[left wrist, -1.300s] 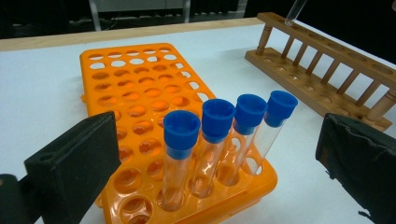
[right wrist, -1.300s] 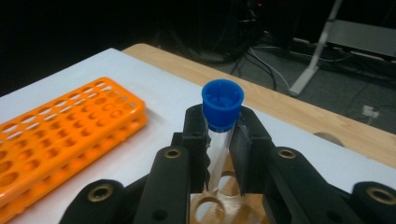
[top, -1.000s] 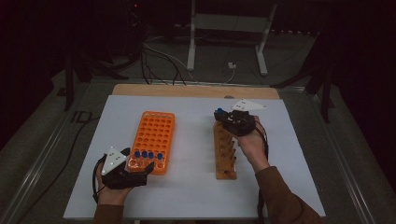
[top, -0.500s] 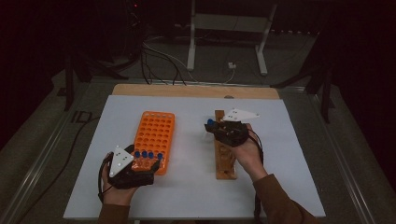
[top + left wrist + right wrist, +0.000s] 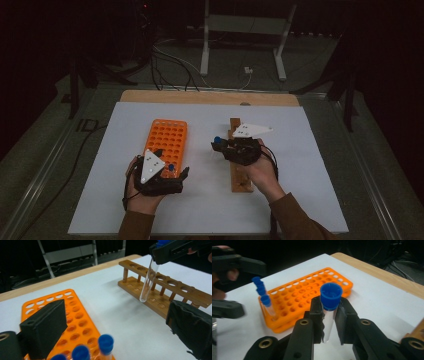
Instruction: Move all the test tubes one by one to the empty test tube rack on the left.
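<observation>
- The left gripper [image 5: 170, 177] rests at the near end of the orange tube rack [image 5: 167, 140], jaws spread wide and empty; capped tubes [image 5: 105, 342] stand between them.
- The right gripper [image 5: 329, 315] holds a blue-capped test tube [image 5: 329, 312], jaws clenched just below its cap, between the two racks.
- The wooden rack [image 5: 165, 290] lies behind those jaws.
- Risk: a tilted tube could strike a hole's rim and slip.

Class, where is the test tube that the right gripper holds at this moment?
The tube is clamped in the right gripper, in the air between the orange rack and the wooden rack, nearer the wooden one.
</observation>
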Demonstrator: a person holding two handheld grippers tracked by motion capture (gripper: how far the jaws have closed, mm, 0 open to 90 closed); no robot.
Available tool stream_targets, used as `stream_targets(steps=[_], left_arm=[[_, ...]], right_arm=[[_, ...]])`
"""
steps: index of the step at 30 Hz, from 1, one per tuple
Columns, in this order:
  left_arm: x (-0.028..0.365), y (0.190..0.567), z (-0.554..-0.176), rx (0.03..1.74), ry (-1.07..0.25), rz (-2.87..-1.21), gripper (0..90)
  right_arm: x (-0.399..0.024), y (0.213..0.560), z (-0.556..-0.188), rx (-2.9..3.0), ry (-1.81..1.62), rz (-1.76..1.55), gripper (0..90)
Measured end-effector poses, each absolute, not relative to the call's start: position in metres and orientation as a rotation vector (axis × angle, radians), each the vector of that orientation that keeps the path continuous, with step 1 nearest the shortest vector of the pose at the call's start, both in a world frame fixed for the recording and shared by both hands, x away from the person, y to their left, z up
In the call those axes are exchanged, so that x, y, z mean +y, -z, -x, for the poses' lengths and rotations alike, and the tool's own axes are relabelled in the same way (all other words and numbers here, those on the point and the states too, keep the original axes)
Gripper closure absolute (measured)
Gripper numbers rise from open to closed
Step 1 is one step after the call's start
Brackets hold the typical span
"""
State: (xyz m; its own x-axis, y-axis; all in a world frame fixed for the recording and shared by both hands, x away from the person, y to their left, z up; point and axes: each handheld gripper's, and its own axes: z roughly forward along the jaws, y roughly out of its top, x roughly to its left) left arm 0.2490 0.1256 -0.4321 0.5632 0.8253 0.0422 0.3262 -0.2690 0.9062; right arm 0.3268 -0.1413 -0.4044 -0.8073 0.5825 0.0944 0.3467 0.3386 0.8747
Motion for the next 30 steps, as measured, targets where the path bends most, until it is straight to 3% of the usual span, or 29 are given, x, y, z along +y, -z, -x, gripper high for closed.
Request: stream_targets(steps=[8, 13, 22, 30], left_arm=[[0.101, 0.435, -0.256, 0.912, -0.628, -1.882, 8.3], [0.086, 0.436, -0.259, 0.891, -0.618, -1.902, 16.9], [0.071, 0.436, -0.26, 0.837, -0.61, -1.907, 57.1], [0.071, 0.436, -0.26, 0.82, -0.6, -1.894, 70.5]], right_arm=[[-0.132, 0.403, -0.317, 2.411, -1.462, -0.812, 77.5], [-0.124, 0.401, -0.313, 2.425, -1.483, -0.798, 77.4], [-0.119, 0.399, -0.308, 2.444, -1.51, -0.778, 77.4], [-0.118, 0.401, -0.308, 2.455, -1.516, -0.781, 77.4]])
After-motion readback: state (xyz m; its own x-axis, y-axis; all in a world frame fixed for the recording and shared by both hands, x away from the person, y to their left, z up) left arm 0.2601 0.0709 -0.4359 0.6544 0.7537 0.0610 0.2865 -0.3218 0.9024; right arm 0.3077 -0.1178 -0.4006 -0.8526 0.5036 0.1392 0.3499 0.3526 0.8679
